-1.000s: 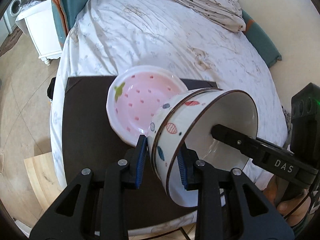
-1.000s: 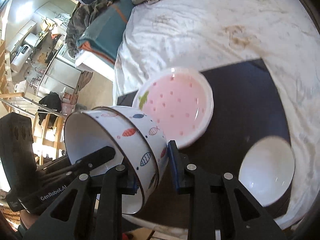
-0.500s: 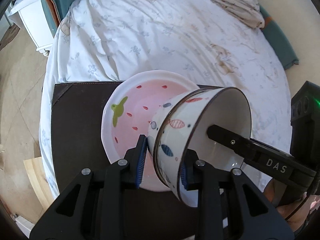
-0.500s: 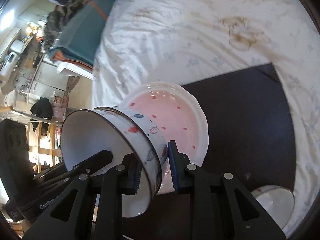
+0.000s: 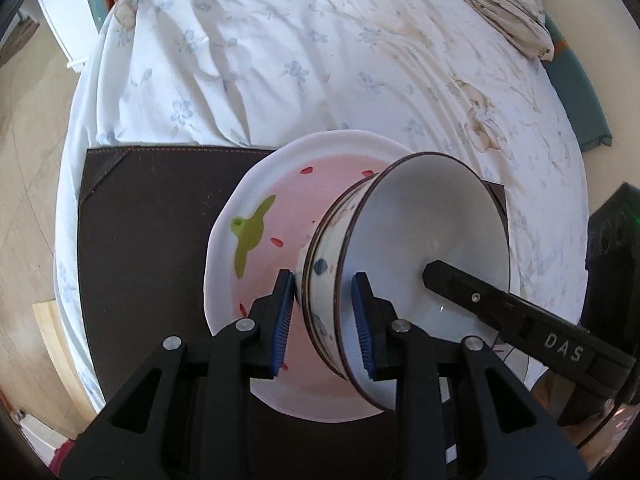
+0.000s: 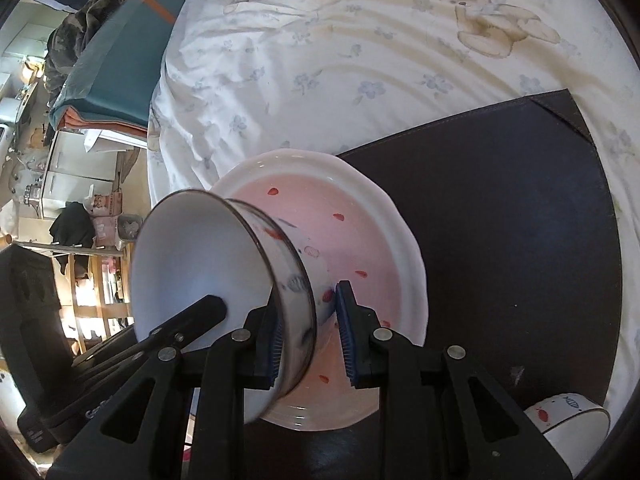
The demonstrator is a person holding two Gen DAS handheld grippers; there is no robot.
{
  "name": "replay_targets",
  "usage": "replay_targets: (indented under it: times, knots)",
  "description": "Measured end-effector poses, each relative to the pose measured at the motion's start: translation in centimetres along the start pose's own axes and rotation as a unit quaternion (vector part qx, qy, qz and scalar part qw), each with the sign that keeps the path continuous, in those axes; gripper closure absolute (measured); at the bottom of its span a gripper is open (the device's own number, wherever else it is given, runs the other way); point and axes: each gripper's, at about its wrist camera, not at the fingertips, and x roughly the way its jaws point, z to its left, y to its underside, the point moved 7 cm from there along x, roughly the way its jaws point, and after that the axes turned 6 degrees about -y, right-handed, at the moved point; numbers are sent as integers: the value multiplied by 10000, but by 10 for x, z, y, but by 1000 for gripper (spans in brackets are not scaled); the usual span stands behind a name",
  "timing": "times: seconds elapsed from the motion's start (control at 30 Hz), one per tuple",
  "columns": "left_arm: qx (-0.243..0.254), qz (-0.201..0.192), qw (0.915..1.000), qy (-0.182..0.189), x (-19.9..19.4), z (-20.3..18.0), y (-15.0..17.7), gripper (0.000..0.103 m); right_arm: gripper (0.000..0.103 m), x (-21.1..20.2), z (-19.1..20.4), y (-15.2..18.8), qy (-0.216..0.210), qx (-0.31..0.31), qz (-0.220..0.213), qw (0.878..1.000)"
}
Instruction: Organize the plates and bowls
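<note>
A bed covered by a white sheet printed with pale blue flowers and teddy bears is seen filling the upper part of both views, and a dark brown stitched mat is laid over it at the near edge. A folded teal cushion with an orange stripe is seen off the bed's left side in the right wrist view, and a rumpled patterned blanket is bunched at the far right corner of the bed. On the mat, toward its far edge, a pink strawberry-patterned plate with a white scalloped rim and a green stem mark is set flat. Over this plate a fish-patterned bowl, white inside with a dark rim line, is held tipped on its side, its foot pointed down at the pink centre; whether the plate is touched cannot be told. The bowl's wall is pinched from both sides: the left gripper is clamped on the rim, one blue pad outside and one inside, and the right gripper is clamped on the opposite part of the rim in the same manner. A second fish-patterned bowl is seen at the mat's near right corner, well apart from the plate.
</note>
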Motion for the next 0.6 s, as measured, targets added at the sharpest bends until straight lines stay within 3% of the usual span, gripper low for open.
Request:
replay_targets:
  times: [0.33,0.47,0.6]
  knots:
    - [-23,-101,9998,182,2,2,-7,78,75,0,-3,-1,-32,99,-9,9999]
    - [-133,-68,9993,341,5,5,-6,75,70,1,-5,-2,-212,117,43,9997]
    - [-125,-78,9996,255,4,5,-5,68,61,-3,-10,-4,-196,100,-39,9997]
